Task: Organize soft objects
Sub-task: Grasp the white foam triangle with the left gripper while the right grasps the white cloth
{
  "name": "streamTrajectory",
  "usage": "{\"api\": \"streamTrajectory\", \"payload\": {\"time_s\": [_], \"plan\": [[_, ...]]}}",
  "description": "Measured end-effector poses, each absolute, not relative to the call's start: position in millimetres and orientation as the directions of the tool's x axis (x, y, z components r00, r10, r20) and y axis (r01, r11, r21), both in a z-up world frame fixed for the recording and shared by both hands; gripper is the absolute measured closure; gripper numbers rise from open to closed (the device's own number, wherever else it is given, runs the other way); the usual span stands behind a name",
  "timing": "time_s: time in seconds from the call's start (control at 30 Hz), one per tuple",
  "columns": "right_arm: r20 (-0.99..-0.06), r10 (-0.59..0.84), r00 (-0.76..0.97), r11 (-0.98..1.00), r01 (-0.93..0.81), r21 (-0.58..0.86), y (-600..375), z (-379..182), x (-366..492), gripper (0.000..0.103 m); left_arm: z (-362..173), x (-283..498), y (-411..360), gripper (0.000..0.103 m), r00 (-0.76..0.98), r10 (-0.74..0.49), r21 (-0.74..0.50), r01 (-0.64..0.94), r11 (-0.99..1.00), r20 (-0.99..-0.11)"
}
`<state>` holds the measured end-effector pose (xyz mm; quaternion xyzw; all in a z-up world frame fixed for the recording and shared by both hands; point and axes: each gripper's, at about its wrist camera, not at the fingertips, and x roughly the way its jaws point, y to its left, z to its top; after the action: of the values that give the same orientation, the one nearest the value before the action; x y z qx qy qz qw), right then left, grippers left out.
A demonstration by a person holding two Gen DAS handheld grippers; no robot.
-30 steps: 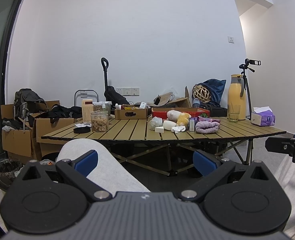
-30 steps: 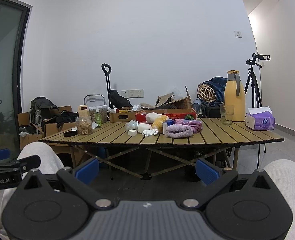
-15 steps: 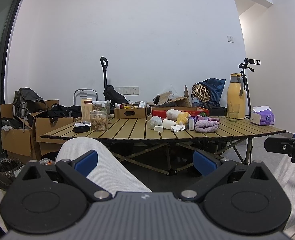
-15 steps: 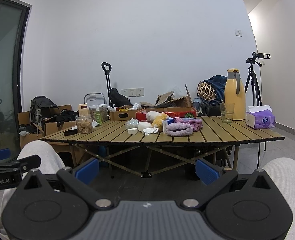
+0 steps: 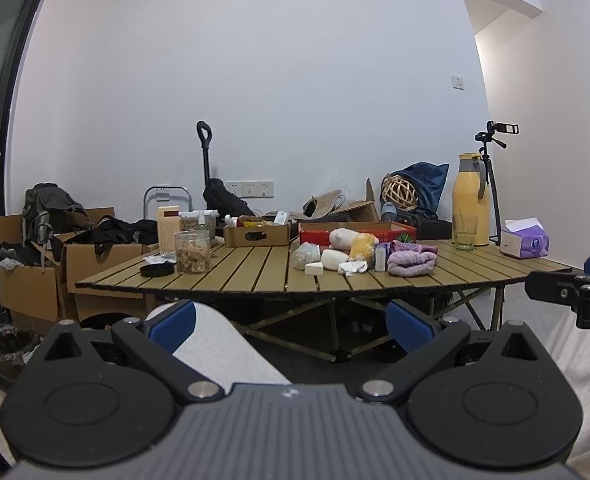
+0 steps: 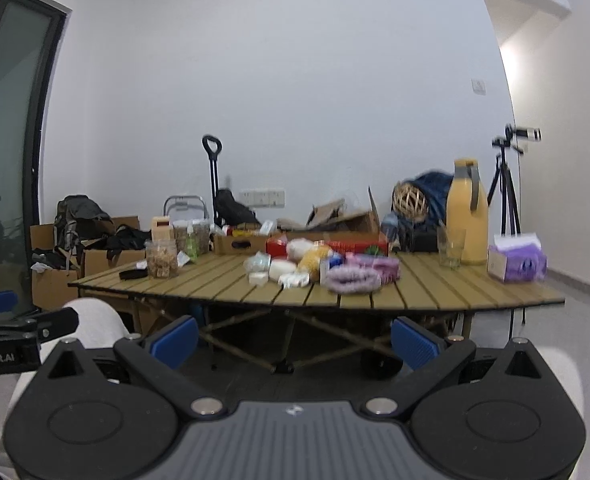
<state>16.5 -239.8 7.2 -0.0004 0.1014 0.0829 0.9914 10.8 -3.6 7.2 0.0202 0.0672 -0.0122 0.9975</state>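
Far left on the floor, cardboard boxes (image 5: pixel 35 280) hold a backpack (image 5: pixel 47 208) and dark clothes. The slatted table (image 5: pixel 255 276) stands ahead of both claws, well apart from them.

On its left part a black lid (image 5: pixel 157 269) lies flat just beside a jar (image 5: pixel 193 251) of brown pieces, with a tan box (image 5: pixel 168 229) standing behind. Further back sits a cardboard tray (image 5: pixel 257 234), and to its right a red tray (image 5: pixel 355 231).

The soft things are bunched near the table's middle, in front of the red tray: a grey-green pouch (image 5: pixel 306 255), a white block (image 5: pixel 314 268), a white roll (image 5: pixel 334 259), crumpled paper (image 5: pixel 352 267), a white plush (image 5: pixel 342 237) touching a yellow plush (image 5: pixel 362 246), a small carton (image 5: pixel 380 259), and a purple towel (image 5: pixel 411 263) at the right end of the bunch.

Further right stand a glass (image 5: pixel 465 232) and a yellow flask (image 5: pixel 471 199), then a tissue box (image 5: pixel 524 240) near the table's right edge. A tripod (image 5: pixel 493 168) with a camera stands behind.

The left claw (image 5: pixel 291 322) is spread wide and empty, held low over a leg (image 5: pixel 219 352) in light trousers. The right claw (image 6: pixel 293 340) is likewise spread and empty; its view is slightly blurred. Each claw shows at the edge of the other's view.
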Motion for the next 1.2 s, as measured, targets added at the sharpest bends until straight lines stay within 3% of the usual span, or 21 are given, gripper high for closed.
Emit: {"api": "streamTrajectory", "payload": {"time_s": [0.63, 0.87, 1.03, 1.1, 1.2], "plan": [[-0.123, 0.099, 0.987, 0.995, -0.096, 0.028, -262, 4, 109, 0.0, 8, 131, -3, 0.0, 0.974, -0.002, -0.014, -0.002, 1.0, -0.229], [-0.109, 0.078, 0.991, 0.996, -0.074, 0.04, -275, -4, 183, 0.0, 12, 209, -11, 0.0, 0.991, 0.013, -0.027, -0.017, 0.999, -0.132], [-0.231, 0.22, 0.948, 0.974, -0.198, 0.113, -287, -9, 260, 0.0, 16, 283, -18, 0.0, 0.962, -0.161, -0.099, 0.142, 0.985, -0.222], [-0.287, 0.209, 0.935, 0.976, -0.181, 0.122, -288, -17, 294, 0.001, 11, 315, -22, 0.0, 0.942, -0.2, -0.111, 0.175, 0.978, -0.27], [-0.35, 0.184, 0.918, 0.981, -0.152, 0.116, -287, -28, 341, 0.011, 5, 364, -30, 0.0, 0.917, -0.219, -0.107, 0.194, 0.975, -0.335]]}}
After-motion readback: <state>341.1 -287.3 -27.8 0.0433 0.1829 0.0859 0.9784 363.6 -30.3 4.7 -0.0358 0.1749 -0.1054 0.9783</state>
